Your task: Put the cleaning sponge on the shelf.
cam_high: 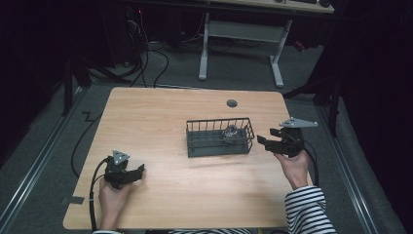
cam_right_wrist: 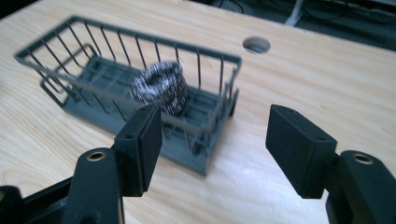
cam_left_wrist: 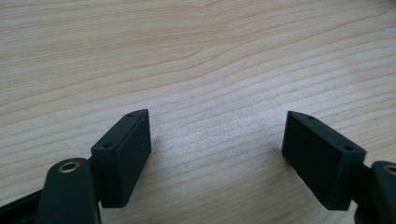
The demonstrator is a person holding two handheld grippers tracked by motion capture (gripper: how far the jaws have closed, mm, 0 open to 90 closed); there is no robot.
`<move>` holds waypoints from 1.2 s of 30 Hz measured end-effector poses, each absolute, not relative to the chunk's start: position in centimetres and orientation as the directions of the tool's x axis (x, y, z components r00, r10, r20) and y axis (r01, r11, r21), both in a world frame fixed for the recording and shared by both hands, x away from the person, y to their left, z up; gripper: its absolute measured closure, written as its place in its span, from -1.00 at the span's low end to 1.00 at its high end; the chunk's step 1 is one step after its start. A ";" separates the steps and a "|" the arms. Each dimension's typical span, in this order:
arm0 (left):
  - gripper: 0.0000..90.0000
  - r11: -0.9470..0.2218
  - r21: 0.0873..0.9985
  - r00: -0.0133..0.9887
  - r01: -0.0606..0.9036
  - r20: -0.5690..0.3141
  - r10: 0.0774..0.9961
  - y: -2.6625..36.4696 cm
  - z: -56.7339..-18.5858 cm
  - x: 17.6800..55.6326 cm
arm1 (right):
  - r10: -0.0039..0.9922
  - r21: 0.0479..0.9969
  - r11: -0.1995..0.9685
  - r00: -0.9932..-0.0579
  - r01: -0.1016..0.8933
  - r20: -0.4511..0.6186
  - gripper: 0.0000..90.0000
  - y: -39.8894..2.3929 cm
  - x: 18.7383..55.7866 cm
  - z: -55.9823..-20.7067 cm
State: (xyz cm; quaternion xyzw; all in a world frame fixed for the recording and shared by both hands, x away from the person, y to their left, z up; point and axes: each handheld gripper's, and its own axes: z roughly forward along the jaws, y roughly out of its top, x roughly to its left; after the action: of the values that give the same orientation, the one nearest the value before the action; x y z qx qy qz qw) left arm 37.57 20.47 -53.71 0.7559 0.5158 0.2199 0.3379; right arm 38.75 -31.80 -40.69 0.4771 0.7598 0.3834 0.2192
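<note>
A dark wire basket [cam_high: 209, 151] stands on the wooden table, right of centre. A steel wool scourer [cam_high: 230, 133] lies in its right end. My right gripper [cam_high: 265, 136] hangs just right of the basket, pointing left at it. In the right gripper view its jaws [cam_right_wrist: 215, 112] stand apart with nothing between them, the basket [cam_right_wrist: 93, 77] and scourer [cam_right_wrist: 159, 88] a short way beyond. My left gripper [cam_high: 139, 171] rests near the table's front left. Its jaws [cam_left_wrist: 217, 116] are wide apart over bare wood.
A round cable hole [cam_high: 232, 103] sits in the tabletop behind the basket, also in the right gripper view [cam_right_wrist: 256, 45]. Beyond the table's far edge are a white-legged desk [cam_high: 275, 58] and cables on the floor [cam_high: 151, 58].
</note>
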 end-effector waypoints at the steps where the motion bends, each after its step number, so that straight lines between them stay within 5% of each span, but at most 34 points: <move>1: -0.47 -0.239 0.738 0.371 0.631 -0.017 0.928 20.5 -53.7 37.6 | 0.895 0.794 0.244 -0.445 0.557 0.037 -0.19 -32.0 38.6 -40.8; 28: -0.46 -0.238 0.739 0.370 0.630 -0.016 0.929 20.5 -53.7 37.6 | 0.908 0.785 0.082 -0.371 0.614 0.196 -0.18 -35.5 34.6 -47.1; 36: -0.46 -0.238 0.739 0.369 0.630 -0.016 0.929 20.4 -53.7 37.6 | 0.918 0.772 0.101 -0.359 0.628 0.172 -0.18 -34.8 34.3 -49.1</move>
State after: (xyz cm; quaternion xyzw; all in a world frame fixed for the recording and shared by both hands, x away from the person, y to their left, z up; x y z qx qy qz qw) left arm 37.58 20.45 -53.72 0.7552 0.5162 0.2208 0.3383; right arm 34.34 -34.84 -49.09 0.5368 0.7196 0.4017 0.1804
